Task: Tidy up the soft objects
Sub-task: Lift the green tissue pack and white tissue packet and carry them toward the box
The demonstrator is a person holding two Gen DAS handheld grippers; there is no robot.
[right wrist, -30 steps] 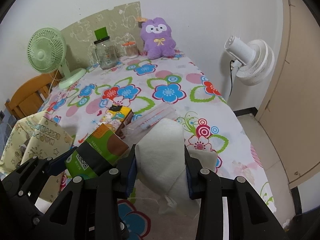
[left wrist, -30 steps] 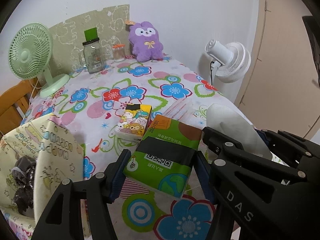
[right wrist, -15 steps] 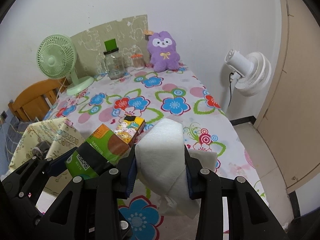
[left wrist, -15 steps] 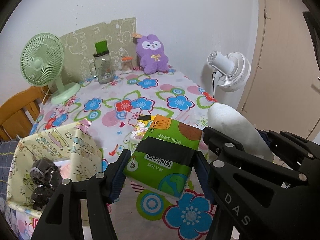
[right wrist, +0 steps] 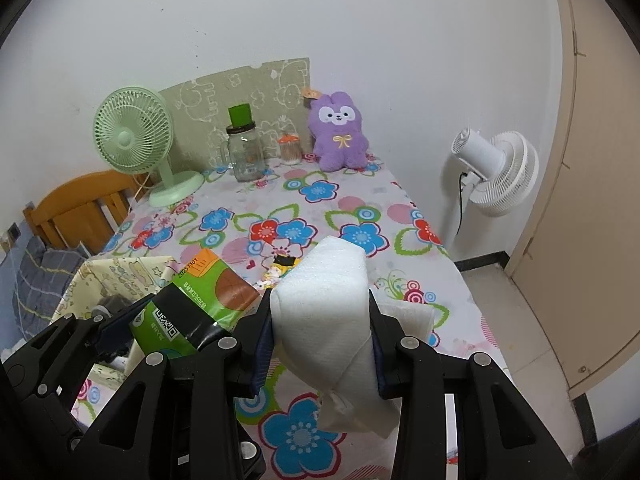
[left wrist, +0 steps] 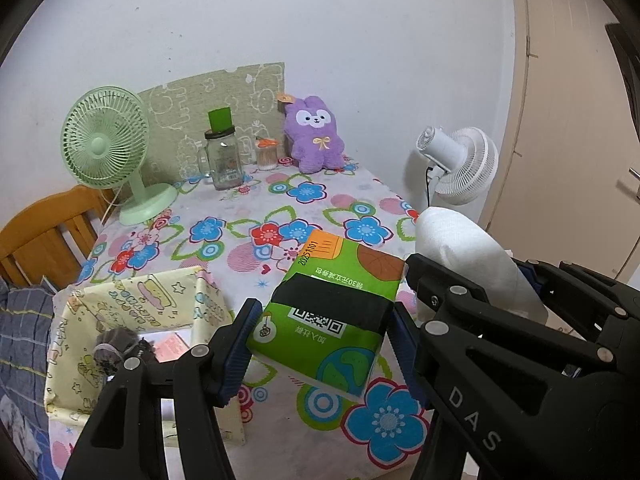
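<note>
My left gripper (left wrist: 324,344) is shut on a green tissue pack (left wrist: 332,312) with a black band and a QR code, held in the air above the flowered tablecloth (left wrist: 248,216). Beside it on the right, my right gripper (right wrist: 320,344) is shut on a soft white tissue bundle (right wrist: 320,300), also lifted clear of the table. Each view shows the other's load: the white bundle (left wrist: 460,248) and the green pack (right wrist: 196,300). A yellow cartoon-print fabric bin (left wrist: 132,312) sits at the lower left, with a grey furry thing (left wrist: 112,344) inside. A small cartoon tissue pack (right wrist: 280,268) lies on the cloth, mostly hidden.
At the table's far edge stand a green desk fan (left wrist: 108,148), a glass jar with a green lid (left wrist: 222,156), a small toothpick jar (left wrist: 267,154) and a purple plush rabbit (left wrist: 314,136). A white floor fan (right wrist: 496,172) is beyond the right edge. A wooden chair (left wrist: 44,236) is at the left.
Both grippers have risen and drawn back with their loads, so the table looks farther off. The fabric bin has come further into view at the left. Neither grip has altered.
</note>
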